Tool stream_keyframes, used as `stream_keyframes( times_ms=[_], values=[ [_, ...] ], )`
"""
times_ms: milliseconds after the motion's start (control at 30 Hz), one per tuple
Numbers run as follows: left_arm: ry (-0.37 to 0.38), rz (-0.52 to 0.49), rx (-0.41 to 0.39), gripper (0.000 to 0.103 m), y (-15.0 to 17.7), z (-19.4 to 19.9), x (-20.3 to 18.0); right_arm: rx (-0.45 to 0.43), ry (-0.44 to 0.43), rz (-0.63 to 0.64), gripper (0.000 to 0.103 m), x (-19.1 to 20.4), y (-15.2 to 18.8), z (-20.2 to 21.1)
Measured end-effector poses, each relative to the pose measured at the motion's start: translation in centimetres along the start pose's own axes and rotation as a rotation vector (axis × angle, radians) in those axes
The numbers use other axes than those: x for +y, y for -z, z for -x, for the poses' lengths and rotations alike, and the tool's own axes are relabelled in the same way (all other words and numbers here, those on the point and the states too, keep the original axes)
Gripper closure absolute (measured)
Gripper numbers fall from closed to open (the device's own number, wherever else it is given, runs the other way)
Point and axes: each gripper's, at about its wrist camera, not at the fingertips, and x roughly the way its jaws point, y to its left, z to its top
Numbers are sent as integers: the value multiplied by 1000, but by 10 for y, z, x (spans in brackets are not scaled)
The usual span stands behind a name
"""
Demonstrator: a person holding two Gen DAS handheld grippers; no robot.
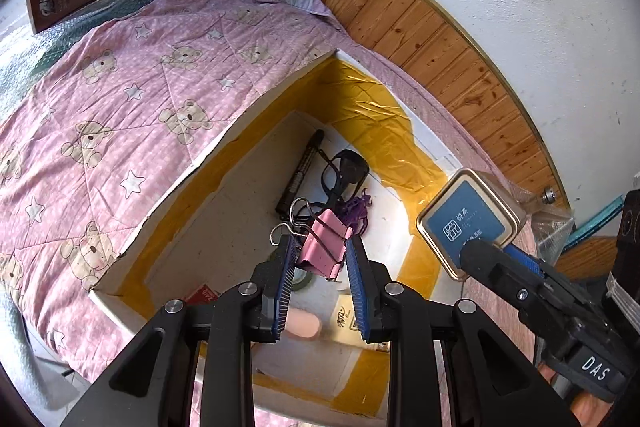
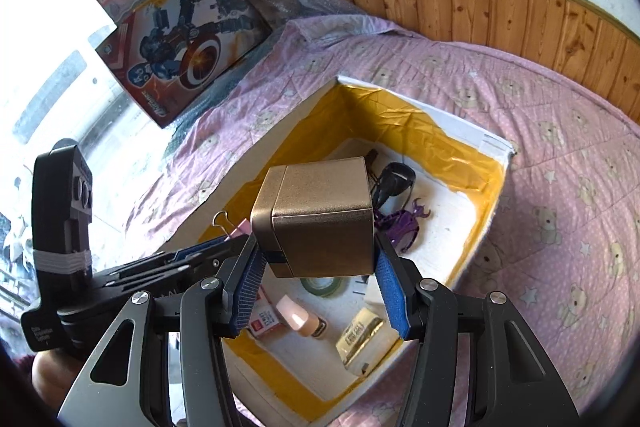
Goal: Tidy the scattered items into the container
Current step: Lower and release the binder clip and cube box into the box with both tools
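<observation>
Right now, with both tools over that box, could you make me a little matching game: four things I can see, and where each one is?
Things:
1. pink clip
2. gold tin
3. purple toy
4. robot-picture box

Places:
A. lying on the box floor beside the black glasses
B. between the left gripper jaws
C. on the bed beyond the quilt, near the window
D. between the right gripper jaws, above the box

Pairs: 1-B, 2-D, 3-A, 4-C
</observation>
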Motion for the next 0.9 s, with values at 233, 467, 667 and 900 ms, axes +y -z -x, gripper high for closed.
stream_keyframes(
  times_ms=[233,467,667,900],
  values=[
    [-47,3,20,75,-5,-10,12,119,-16,36,47,8,-28,-55],
    [-101,22,17,72,-9,-19,22,201,-28,45,43,6,-40,-107],
    [-111,2,-1,68,-7,-13,21,175,-8,-36,43,-14,-40,-99],
    [-129,-50,-8,65,0,-8,13,176,-17,-44,43,-14,-32,-88]
  ],
)
